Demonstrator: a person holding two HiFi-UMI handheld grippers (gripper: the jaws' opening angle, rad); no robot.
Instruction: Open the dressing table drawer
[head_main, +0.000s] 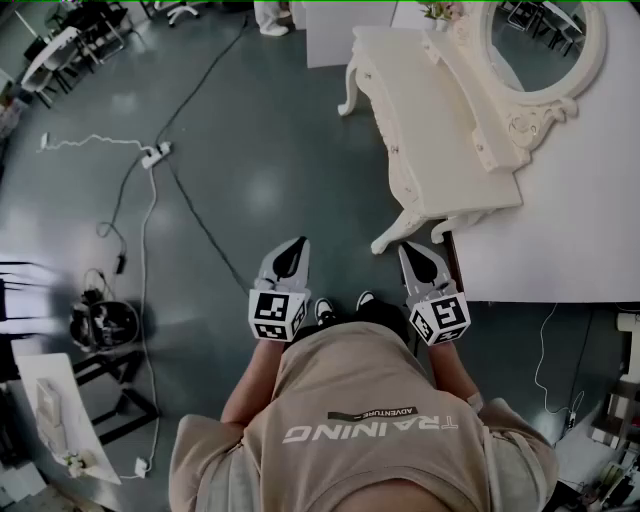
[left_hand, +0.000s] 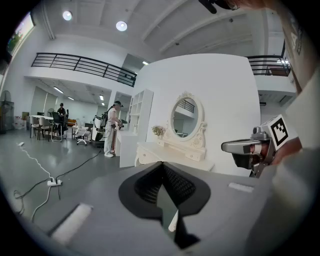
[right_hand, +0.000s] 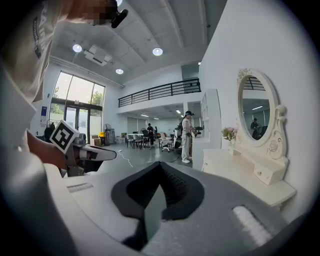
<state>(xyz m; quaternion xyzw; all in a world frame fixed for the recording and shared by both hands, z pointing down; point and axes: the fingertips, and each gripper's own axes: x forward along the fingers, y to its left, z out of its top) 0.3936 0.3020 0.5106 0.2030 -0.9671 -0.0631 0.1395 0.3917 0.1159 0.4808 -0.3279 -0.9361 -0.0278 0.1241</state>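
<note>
A cream dressing table (head_main: 430, 130) with curved legs stands ahead on the right, against a white partition. Its oval mirror (head_main: 540, 40) rises above small knobbed drawers (right_hand: 270, 172). My left gripper (head_main: 294, 247) hangs over the grey floor, left of the table's near leg, shut with nothing in it. My right gripper (head_main: 411, 250) hovers just short of the table's near corner, also shut and empty. In the left gripper view the jaws (left_hand: 162, 165) meet at the tips, and the table (left_hand: 167, 152) lies well beyond them. In the right gripper view the jaws (right_hand: 161, 165) are shut, with the table (right_hand: 250, 180) to their right.
A power strip (head_main: 156, 153) and long cables (head_main: 200, 230) trail across the floor to the left. A white partition (head_main: 570, 230) backs the table, and a white cabinet (head_main: 335, 35) stands beyond it. A person (left_hand: 111, 129) stands far off. A black stand (head_main: 100, 322) is at the left.
</note>
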